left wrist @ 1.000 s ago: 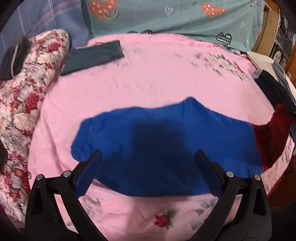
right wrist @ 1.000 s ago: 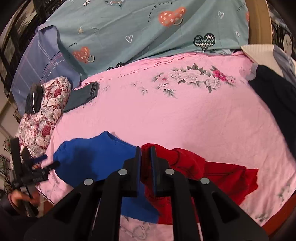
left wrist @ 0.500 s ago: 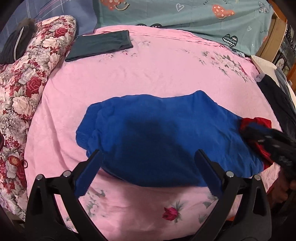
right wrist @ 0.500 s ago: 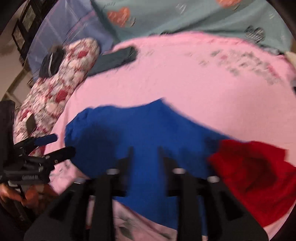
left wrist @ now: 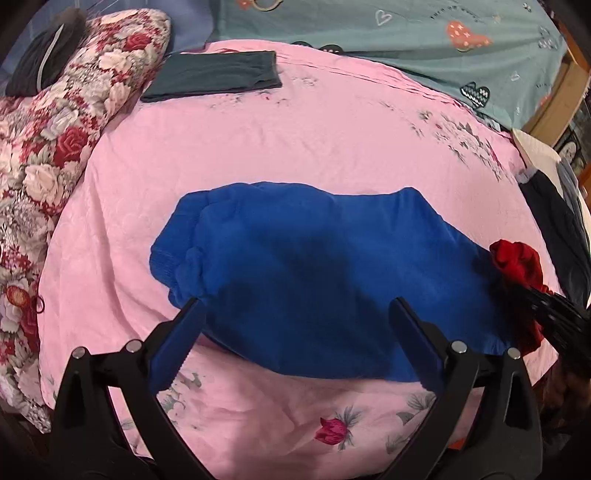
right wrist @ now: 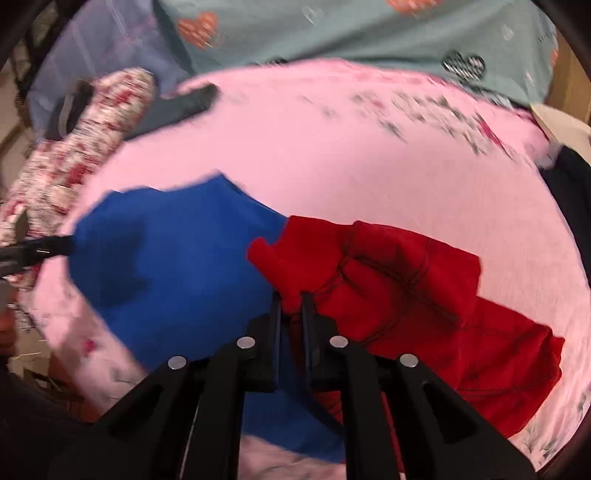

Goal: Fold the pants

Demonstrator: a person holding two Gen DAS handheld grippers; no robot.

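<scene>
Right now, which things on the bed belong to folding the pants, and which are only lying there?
For the job:
- blue-and-red pants, blue half flat, red half bunched
- right tongs, closed on the red fabric
- left tongs, open above the blue half

Lying about:
- folded dark green garment
- floral quilt
- dark clothes at the right edge
- teal heart-print bedding

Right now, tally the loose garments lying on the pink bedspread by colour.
Blue: 1, the blue pants
Red: 1, the red garment, pinched at its edge by the right gripper
Dark teal: 1, the folded dark garment
Total: 3
</scene>
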